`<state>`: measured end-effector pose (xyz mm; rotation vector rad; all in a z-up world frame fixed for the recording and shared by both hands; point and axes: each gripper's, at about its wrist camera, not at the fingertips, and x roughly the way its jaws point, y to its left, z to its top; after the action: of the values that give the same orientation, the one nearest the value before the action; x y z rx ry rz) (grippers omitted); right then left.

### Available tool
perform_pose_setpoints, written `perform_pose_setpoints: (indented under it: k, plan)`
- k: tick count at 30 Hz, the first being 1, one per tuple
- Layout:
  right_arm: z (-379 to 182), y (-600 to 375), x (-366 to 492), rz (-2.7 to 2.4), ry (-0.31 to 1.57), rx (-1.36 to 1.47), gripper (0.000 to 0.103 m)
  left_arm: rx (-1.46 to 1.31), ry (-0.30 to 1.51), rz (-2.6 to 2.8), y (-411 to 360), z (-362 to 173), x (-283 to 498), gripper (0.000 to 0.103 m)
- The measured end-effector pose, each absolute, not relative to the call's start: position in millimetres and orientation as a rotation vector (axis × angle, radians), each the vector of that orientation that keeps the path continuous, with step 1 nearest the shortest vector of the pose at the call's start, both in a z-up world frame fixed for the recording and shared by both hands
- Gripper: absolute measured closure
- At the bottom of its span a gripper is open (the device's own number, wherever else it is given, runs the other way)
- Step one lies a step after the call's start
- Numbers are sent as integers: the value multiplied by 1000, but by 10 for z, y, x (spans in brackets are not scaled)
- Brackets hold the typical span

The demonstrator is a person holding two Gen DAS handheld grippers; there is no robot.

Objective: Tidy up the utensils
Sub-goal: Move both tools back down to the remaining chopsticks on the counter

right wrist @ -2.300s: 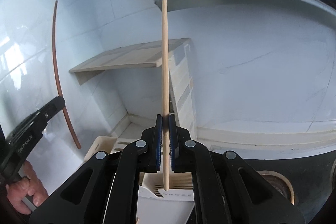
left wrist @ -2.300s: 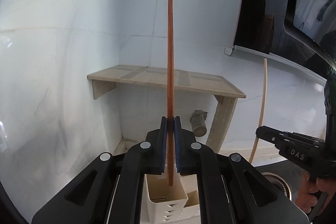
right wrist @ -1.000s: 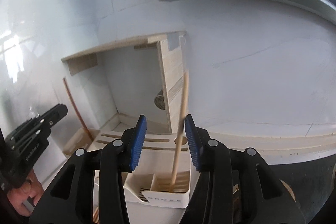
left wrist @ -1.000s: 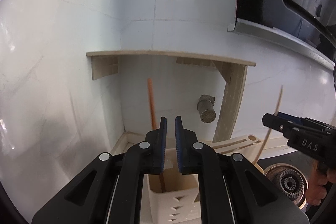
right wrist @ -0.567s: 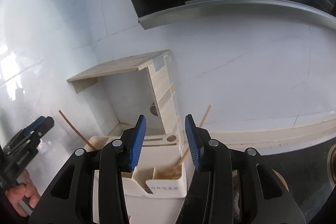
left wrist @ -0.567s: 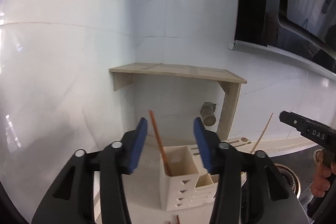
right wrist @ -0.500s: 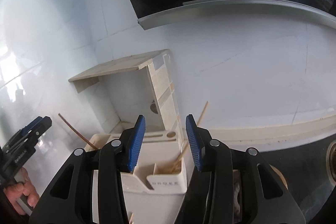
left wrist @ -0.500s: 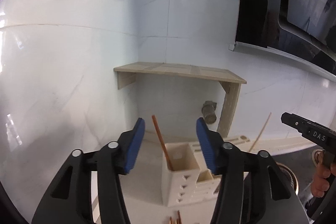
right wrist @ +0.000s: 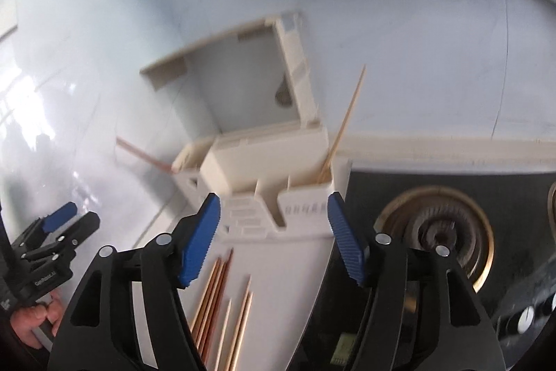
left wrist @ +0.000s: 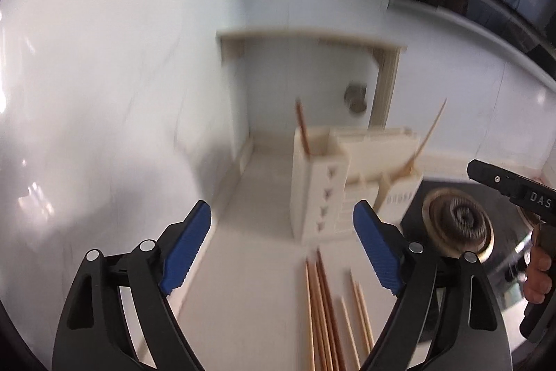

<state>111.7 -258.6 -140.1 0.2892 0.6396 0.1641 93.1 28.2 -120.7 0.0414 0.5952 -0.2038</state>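
Observation:
A cream utensil holder (left wrist: 319, 186) (right wrist: 278, 183) stands on the pale counter. A reddish-brown chopstick (left wrist: 301, 127) (right wrist: 139, 153) leans in its left compartment. A light wooden chopstick (left wrist: 429, 134) (right wrist: 344, 124) leans in its right compartment. Several reddish and light chopsticks (left wrist: 330, 308) (right wrist: 222, 308) lie loose on the counter in front of the holder. My left gripper (left wrist: 281, 249) is open and empty above them. My right gripper (right wrist: 272, 239) is open and empty in front of the holder, and it also shows at the right edge of the left wrist view (left wrist: 504, 186).
A beige shelf (left wrist: 312, 37) (right wrist: 226, 47) is fixed in the white tiled corner behind the holder. A black stove with a round burner (left wrist: 458, 228) (right wrist: 438, 232) lies to the right. A dark hood or window runs along the top right.
Both grippers let go of their chopsticks into the holder, opened wide and pulled back and tilted down. The loose chopsticks on the counter have come into view.

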Motion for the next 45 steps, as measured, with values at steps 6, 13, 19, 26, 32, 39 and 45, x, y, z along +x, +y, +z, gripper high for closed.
perform_pose_setpoints:
  k: [6, 13, 19, 26, 32, 39, 45]
  plan:
    - [-1714, -2362, 1077, 203, 826, 322, 33, -6, 832, -246, 412, -1656, 944, 18]
    - [-2038, -2189, 1121, 223, 1012, 343, 33, 38, 1095, -273, 338, -2202, 980, 18]
    - [-2253, -2151, 1177, 219, 1139, 375, 33, 88, 1233, -289, 233, -2503, 947, 18]
    - [-2388, -2137, 1189, 204, 1215, 402, 33, 77, 1360, -240, 258, -2743, 985, 18]
    - [-2401, -2120, 1172, 208, 1226, 402, 33, 105, 1429, -218, 217, -2908, 993, 20]
    - [-2464, -2078, 1213, 220, 1293, 406, 33, 147, 1471, -208, 87, -3019, 1000, 23]
    - [-2492, -2060, 1271, 240, 1325, 452, 33, 158, 1499, -198, 19, -3081, 1035, 30]
